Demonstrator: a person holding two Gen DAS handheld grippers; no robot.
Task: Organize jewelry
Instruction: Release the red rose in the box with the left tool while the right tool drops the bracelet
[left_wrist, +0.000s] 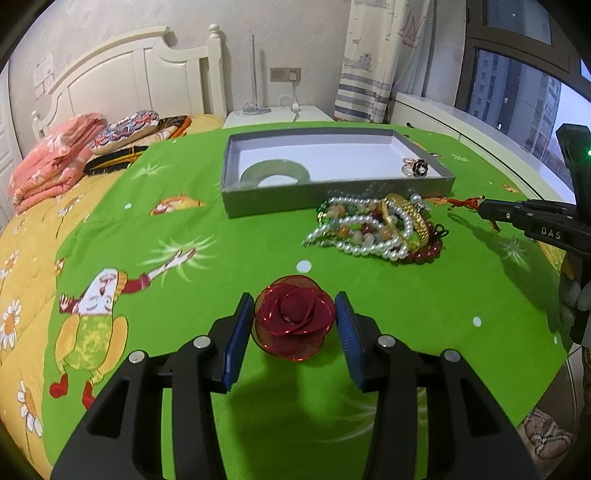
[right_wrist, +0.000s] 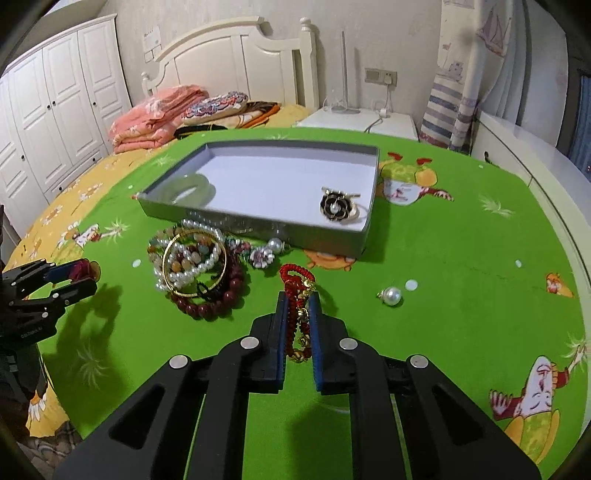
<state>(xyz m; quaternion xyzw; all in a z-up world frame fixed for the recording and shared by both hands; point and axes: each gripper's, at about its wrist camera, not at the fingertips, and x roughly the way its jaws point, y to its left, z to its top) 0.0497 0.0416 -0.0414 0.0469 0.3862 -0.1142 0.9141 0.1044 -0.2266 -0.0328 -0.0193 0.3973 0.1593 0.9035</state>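
Dark red mesh rose (left_wrist: 293, 319) between blue pads (left_wrist: 236, 334); bright green cartoon-printed cloth (left_wrist: 221, 240) beneath. Ahead: grey box (left_wrist: 332, 192), white inside, pale green bangle (left_wrist: 275, 171). Red braided cord (right_wrist: 297, 295) amid blue pads.

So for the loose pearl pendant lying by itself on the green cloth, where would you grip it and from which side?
Probably across the round bead of the pearl pendant, coming straight down from above. It lies alone on the green cloth, clear of the bracelet pile and the grey box, so nothing blocks the fingers. Its small metal cap at the left end looks too slight to pinch.
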